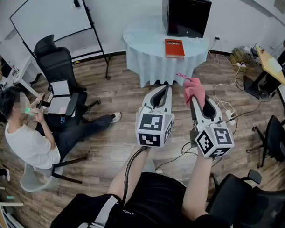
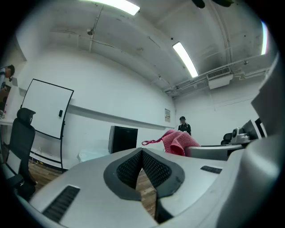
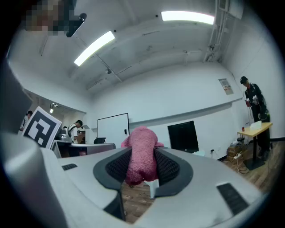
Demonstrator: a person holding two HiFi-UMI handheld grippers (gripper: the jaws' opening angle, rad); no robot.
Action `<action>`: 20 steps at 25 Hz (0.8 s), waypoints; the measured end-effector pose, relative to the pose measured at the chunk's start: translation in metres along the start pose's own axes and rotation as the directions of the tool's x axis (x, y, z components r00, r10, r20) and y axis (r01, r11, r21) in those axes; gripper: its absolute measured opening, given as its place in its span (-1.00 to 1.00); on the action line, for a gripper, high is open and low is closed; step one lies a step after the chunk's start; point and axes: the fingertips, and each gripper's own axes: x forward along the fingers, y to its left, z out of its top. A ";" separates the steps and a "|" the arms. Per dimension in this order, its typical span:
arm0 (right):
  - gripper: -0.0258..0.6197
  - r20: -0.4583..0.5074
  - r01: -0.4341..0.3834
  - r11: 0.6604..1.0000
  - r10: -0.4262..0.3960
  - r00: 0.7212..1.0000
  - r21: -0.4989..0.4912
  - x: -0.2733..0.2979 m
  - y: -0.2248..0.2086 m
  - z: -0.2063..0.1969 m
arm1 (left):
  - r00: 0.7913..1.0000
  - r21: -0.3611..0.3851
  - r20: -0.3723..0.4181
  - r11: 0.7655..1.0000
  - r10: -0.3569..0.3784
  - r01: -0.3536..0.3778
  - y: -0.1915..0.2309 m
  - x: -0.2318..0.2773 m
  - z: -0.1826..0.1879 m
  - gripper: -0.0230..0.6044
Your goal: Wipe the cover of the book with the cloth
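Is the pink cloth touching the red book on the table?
Apart. The head view shows the pink cloth clamped in the right gripper above the floor, while the red book lies on the table, well beyond it.

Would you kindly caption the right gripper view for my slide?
Right gripper shut on the pink cloth, ready for wiping.

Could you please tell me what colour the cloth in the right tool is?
Pink cloth; right gripper view shows it best.

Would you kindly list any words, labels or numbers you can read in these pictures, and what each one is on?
Nothing reads clearly.
Book cover: dark title line, too blurred to read.
Wall notice: too small to read.
Marker cubes: black-and-white patterns only, no words.
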 end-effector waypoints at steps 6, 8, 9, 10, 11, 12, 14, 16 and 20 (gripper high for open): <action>-0.45 0.011 0.003 1.000 -0.003 1.000 -0.001 -0.004 -0.005 0.000 | 1.000 -0.020 0.005 1.000 -0.011 0.012 -0.007 0.005 -0.003 -0.89; -0.44 0.033 0.025 0.999 -0.026 0.999 0.030 -0.009 -0.012 -0.001 | 1.000 -0.027 -0.008 0.999 -0.020 0.020 -0.012 0.005 -0.011 -0.89; -0.44 0.036 0.034 0.999 -0.035 0.999 0.038 -0.010 -0.015 -0.003 | 1.000 -0.030 -0.012 0.999 -0.023 0.023 -0.013 0.006 -0.013 -0.89; -0.44 0.032 0.039 0.998 -0.040 0.999 0.039 -0.010 -0.017 -0.005 | 1.000 -0.030 -0.014 0.999 -0.024 0.024 -0.012 0.007 -0.015 -0.89; -0.44 0.024 0.040 0.999 -0.041 0.999 0.037 -0.008 -0.018 -0.006 | 1.000 -0.028 -0.014 0.999 -0.022 0.022 -0.011 0.008 -0.015 -0.89; -0.44 0.017 0.039 0.999 -0.040 0.999 0.036 -0.005 -0.019 -0.008 | 1.000 -0.026 -0.015 0.999 -0.019 0.019 -0.009 0.009 -0.014 -0.89; -0.44 0.016 0.036 0.999 -0.037 0.999 0.039 -0.001 -0.020 -0.007 | 1.000 -0.023 -0.013 1.000 -0.013 0.012 -0.005 0.012 -0.012 -0.89; -0.44 0.030 0.030 0.999 -0.031 0.999 0.042 0.002 -0.020 -0.003 | 1.000 -0.022 -0.003 1.000 -0.006 0.006 -0.002 0.013 -0.007 -0.89; -0.44 0.044 0.012 0.998 -0.014 0.999 0.055 0.015 -0.019 -0.001 | 1.000 -0.016 -0.001 1.000 0.009 -0.009 0.009 0.013 -0.003 -0.89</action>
